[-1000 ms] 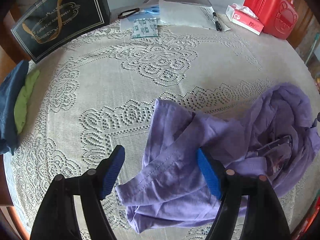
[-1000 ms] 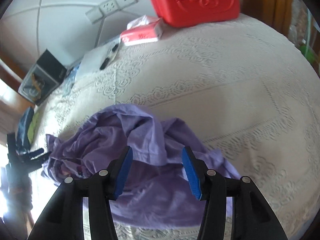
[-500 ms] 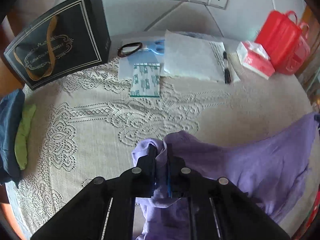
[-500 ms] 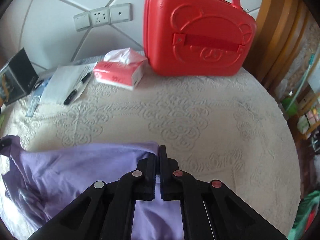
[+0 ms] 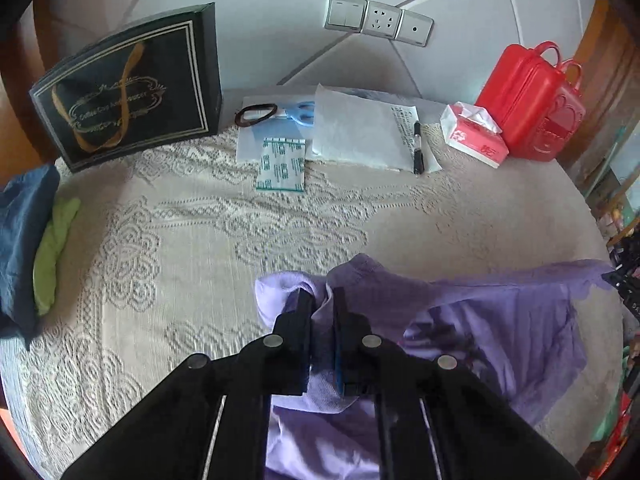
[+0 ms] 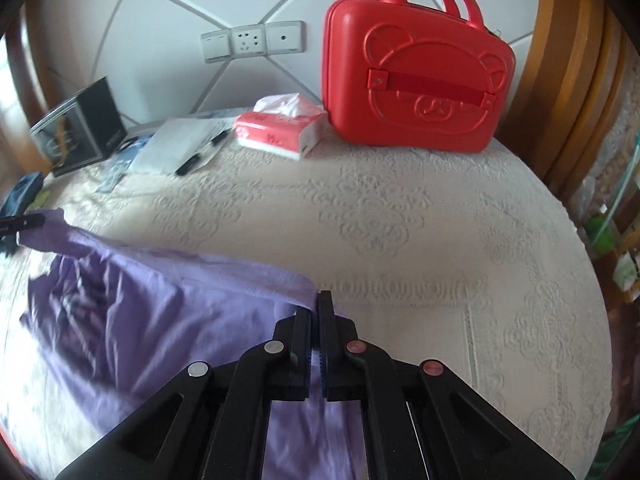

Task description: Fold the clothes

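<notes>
The left gripper (image 5: 320,300) is clamped on a bunched corner of the purple shirt (image 5: 500,320), with a wad of cloth pinched between its jaws. The right gripper (image 6: 318,308) is pressed together on the opposite edge, where only a thin layer of fabric sits between the pads. The shirt hangs stretched between the two, its upper edge pulled nearly taut above the table while the rest sags in loose wrinkles toward the lace tablecloth (image 5: 180,240).

It looks light, thin and limp, so it should drape rather than hold a shape, and it could slip from the thinner right-hand grip if tugged hard. Corners and seamed hems seem the best places to hold, since they spread the cloth flat.

The middle of the table offers open room for laying it out. At the back edge stand a black gift bag (image 5: 132,88), papers with a pen (image 5: 417,148), scissors (image 5: 298,112), a tissue pack (image 6: 280,128) and a red case (image 6: 416,76). Folded blue and green cloths (image 5: 36,240) sit at the left edge, well apart.
</notes>
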Available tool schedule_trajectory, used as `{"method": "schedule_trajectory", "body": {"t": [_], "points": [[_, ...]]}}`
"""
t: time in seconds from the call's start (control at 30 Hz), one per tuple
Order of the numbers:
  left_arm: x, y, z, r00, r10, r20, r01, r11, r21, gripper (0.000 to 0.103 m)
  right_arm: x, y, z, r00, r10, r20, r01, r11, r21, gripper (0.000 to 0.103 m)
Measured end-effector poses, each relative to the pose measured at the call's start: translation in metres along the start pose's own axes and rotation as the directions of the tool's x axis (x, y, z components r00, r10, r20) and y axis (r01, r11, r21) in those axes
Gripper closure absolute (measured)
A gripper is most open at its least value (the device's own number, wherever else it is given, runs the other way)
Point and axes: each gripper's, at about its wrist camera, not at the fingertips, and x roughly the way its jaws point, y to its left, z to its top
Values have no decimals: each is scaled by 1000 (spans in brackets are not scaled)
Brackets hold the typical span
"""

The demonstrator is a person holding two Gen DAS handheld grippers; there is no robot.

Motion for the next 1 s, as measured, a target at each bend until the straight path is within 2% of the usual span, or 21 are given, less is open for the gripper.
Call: {"method": "schedule_trajectory", "body": {"t": [0.13, 0.17, 0.2, 0.23, 0.27, 0.33, 0.43, 0.47, 0.57, 0.63, 0.73, 0.8, 0.83, 0.87, 0.9, 0.93, 0.97, 1.0], "points": [[-4, 0, -47, 996, -21, -91, 25, 999, 47, 94, -7, -8, -39, 997, 9, -77, -9, 1000, 3, 100], [-3, -1, -57, 993, -18, -116, 25, 998, 63, 87, -4, -9, -48, 993, 21, -115, -20, 1000, 8, 100], [-4, -1, -63, 991, -16, -132, 26, 997, 71, 79, -2, -11, -56, 988, 32, -153, -30, 999, 13, 95], [-7, -1, -67, 991, -18, -136, 28, 997, 75, 52, 1, -11, -65, 980, 33, -196, -32, 999, 10, 92], [-10, 0, -71, 990, -19, -141, 30, 996, 79, 25, 1, -11, -71, 975, 30, -218, -29, 1000, 7, 83], [-21, 1, -70, 992, -30, -122, 39, 997, 72, 13, -1, -13, -80, 969, 30, -246, -27, 1000, 13, 78], [-30, 6, -53, 996, -22, -92, 26, 999, 39, 13, -14, -25, -78, 975, 70, -209, -53, 995, 86, 74], [-33, 8, -47, 996, -19, -82, 22, 999, 29, 13, -20, -30, -75, 979, 84, -188, -64, 992, 113, 70], [-12, 11, -27, 995, 32, -99, -29, 999, 25, 13, -28, -42, -56, 987, 88, -137, -64, 984, 169, 67], [11, 11, -20, 989, 67, -132, -63, 997, 36, 13, -20, -47, -42, 987, 81, -136, -52, 978, 204, 67], [33, 10, -16, 983, 94, -157, -89, 995, 39, 15, 10, -47, -22, 979, 61, -197, -12, 970, 241, 67], [39, 10, -16, 983, 95, -155, -91, 995, 29, 30, 32, -46, -17, 969, 68, -239, -6, 968, 251, 67], [42, 10, -15, 983, 95, -154, -92, 995, 24, 45, 45, -44, -16, 959, 66, -275, 4, 969, 248, 67], [46, 9, -15, 984, 95, -153, -93, 995, 19, 67, 59, -41, -16, 948, 66, -311, 13, 970, 245, 67], [49, 9, -14, 984, 96, -152, -95, 995, 14, 70, 70, -38, -18, 933, 81, -351, 5, 972, 236, 80], [52, 9, -14, 984, 96, -151, -96, 995, 9, 77, 81, -35, -19, 917, 92, -388, -2, 974, 226, 101], [55, 9, -13, 984, 96, -150, -97, 995, 4, 84, 83, -32, -15, 923, 58, -380, 17, 981, 191, 102], [58, 9, -13, 984, 97, -149, -98, 995, -1, 85, 84, -31, -10, 929, 24, -368, 37, 987, 159, 102]]}}
